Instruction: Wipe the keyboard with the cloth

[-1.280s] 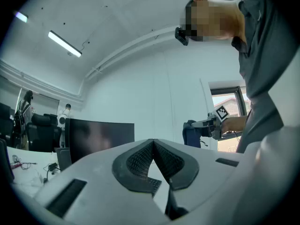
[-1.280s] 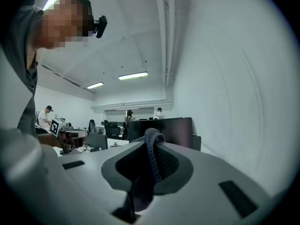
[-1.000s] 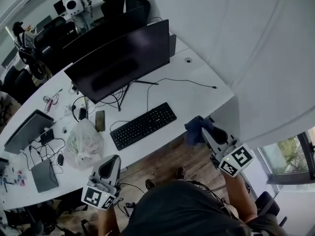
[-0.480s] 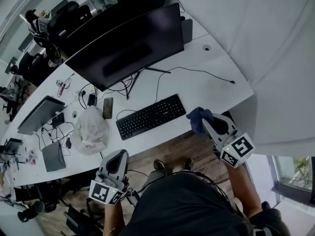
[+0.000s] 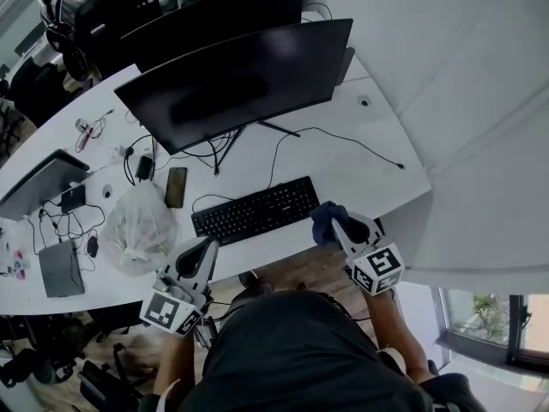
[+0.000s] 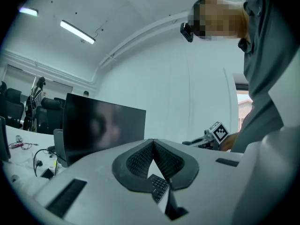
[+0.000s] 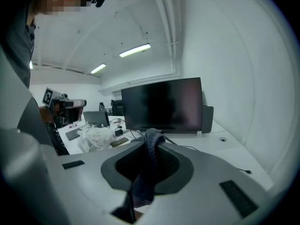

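No word, brand name or number can be read. The only signs are black-and-white square code patterns on the white marker cube (image 5: pixel 169 313) of the left gripper (image 5: pixel 208 245) and on the matching cube (image 5: pixel 378 269) of the right gripper (image 5: pixel 334 220). The key legends of the black keyboard (image 5: pixel 256 210) are too small to read.

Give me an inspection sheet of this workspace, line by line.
Surface: white desk, no spills seen.
Job's things: black keyboard flat before the black monitor; dark blue cloth at its right end, contact unclear.
Clutter: crumpled clear plastic bag, black phone, closed grey laptop, all left of the keyboard.
Grippers: left gripper jaws together, empty, at the desk's near edge; right gripper jaws clamped on the cloth.
Cables: thin black cable across the desk's right part; black cable tangle below the monitor.
Surroundings: wooden floor; window at lower right.
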Available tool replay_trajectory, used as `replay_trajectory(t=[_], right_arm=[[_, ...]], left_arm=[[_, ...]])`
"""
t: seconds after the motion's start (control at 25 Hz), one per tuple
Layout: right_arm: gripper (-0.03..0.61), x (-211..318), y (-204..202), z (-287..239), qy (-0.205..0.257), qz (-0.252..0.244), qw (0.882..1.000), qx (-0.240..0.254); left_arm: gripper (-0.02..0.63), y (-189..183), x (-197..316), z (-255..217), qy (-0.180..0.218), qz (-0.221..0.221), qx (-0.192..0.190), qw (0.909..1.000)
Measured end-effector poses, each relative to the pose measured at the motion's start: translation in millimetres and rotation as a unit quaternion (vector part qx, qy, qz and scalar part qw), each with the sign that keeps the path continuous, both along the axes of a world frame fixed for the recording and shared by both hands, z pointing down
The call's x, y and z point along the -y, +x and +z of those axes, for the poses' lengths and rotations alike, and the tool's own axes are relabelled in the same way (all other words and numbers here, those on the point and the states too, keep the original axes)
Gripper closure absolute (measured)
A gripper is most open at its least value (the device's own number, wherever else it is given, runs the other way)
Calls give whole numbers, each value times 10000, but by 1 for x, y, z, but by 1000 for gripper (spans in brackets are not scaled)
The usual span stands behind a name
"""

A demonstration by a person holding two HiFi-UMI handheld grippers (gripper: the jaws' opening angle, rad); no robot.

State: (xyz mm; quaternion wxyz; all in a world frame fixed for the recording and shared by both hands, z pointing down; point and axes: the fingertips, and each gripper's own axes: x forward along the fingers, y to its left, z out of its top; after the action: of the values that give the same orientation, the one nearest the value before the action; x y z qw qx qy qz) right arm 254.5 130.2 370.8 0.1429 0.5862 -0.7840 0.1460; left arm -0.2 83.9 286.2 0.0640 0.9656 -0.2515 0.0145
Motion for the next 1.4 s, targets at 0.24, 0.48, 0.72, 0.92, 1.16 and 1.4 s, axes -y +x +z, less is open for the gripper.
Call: replay_trajectory(t=[0.24, 0.48, 0.72, 0.92, 1.16, 1.4], right_arm=[[534, 56, 1, 51, -483, 264, 9978, -365], [534, 132, 6, 139, -1116, -379, 9894, -845], [535, 133, -13, 249, -1501, -1486, 9697, -1224], [535, 57, -22, 246, -1984, -2221, 9500, -941], [535, 158, 15, 224, -1505, -2104, 9592, -1139], [540, 54, -24, 252, -1874, -3192, 9245, -910]], left_arm=[[607, -9, 42, 10, -20, 401, 141, 9991], [607, -20, 55, 24, -546, -171, 351, 9977], [607, -11, 51, 25, -737, -907, 544, 9917], [607, 16, 51, 30, -848, -1155, 628, 9877], [607, 53, 57, 33, -888, -1208, 547, 9872], [607, 58, 57, 24, -885, -1415, 529, 9846]])
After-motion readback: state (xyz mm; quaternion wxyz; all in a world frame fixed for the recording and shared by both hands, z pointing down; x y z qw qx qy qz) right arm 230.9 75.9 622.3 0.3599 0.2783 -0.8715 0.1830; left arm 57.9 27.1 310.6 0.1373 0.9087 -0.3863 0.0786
